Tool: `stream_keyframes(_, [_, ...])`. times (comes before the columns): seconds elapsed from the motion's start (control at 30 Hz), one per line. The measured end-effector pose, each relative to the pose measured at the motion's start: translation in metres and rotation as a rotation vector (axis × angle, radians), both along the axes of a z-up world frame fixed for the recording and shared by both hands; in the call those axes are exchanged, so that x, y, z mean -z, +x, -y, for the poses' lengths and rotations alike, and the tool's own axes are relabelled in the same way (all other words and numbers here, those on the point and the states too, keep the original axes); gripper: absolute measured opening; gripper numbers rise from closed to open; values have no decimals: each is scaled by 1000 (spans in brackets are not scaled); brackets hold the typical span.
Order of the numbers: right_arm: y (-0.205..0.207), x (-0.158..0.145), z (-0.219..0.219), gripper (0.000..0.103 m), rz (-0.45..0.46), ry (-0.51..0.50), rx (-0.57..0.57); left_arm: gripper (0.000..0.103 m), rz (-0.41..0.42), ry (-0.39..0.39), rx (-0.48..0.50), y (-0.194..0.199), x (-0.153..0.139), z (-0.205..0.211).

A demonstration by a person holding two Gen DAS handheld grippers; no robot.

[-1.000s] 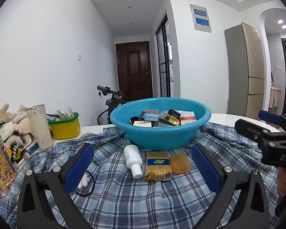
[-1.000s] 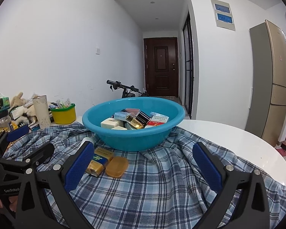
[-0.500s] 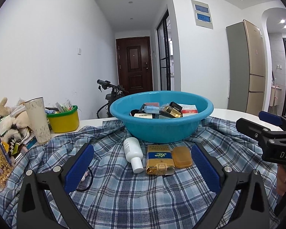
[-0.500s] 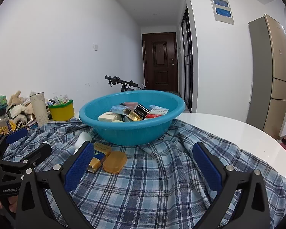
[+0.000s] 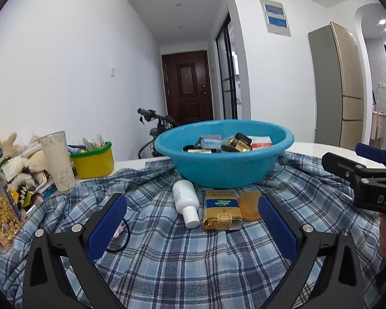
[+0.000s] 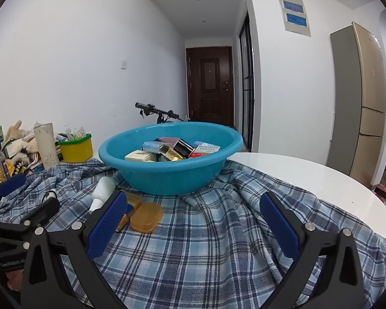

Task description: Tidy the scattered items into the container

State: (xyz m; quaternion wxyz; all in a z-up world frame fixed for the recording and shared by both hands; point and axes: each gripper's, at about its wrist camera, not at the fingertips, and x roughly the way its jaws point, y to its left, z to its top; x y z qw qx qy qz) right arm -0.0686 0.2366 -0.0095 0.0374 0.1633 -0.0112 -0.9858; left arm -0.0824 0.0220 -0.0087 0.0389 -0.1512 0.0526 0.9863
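A blue basin (image 5: pixel 226 173) (image 6: pixel 167 177) holding several small boxes stands on a plaid cloth (image 5: pixel 193 257). In front of it lie a white bottle (image 5: pixel 186 200) (image 6: pixel 103 189), a gold and blue box (image 5: pixel 221 209) (image 6: pixel 131 202) and an amber case (image 5: pixel 249 204) (image 6: pixel 146 217). A black hair tie (image 5: pixel 121 237) lies left of them. My left gripper (image 5: pixel 191 225) is open, just short of the bottle and box. My right gripper (image 6: pixel 191 225) is open over bare cloth, right of the amber case. Both hold nothing.
At the left edge stand a pale tumbler (image 5: pixel 58 162), a yellow tub (image 5: pixel 92 159), a snack jar (image 5: pixel 0 213) and plush toys. The white table (image 6: pixel 308 177) shows bare to the right. A bicycle (image 5: pixel 154 121) and fridge (image 5: pixel 342 85) stand behind.
Both grippers have moved forward towards the basin and the items in front of it, which now look larger. Both stay open and nothing has been picked up.
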Motion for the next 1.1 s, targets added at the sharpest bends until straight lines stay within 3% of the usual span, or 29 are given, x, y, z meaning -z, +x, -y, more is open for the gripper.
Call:
stream_keyframes(0.1, [5,1,-4,103,-23,-22,-16,103,-32,25,-1,6,-2,5])
stream_keyframes(0.3, [13,3,3,103,-77,48,-2,103,-21,58,-11,5,-3,13])
stream_keyframes(0.5, [15,3,4,103,-67,54,-13,103,-19,108,-1,7,-2,22])
stream_keyframes(0.63, [6,6,0,102,-20,39,3,103,-16,98,-5,6,-2,20])
stream_keyframes(1.1, [8,6,0,103,-25,42,12,103,-11,100,-7,5,-1,21])
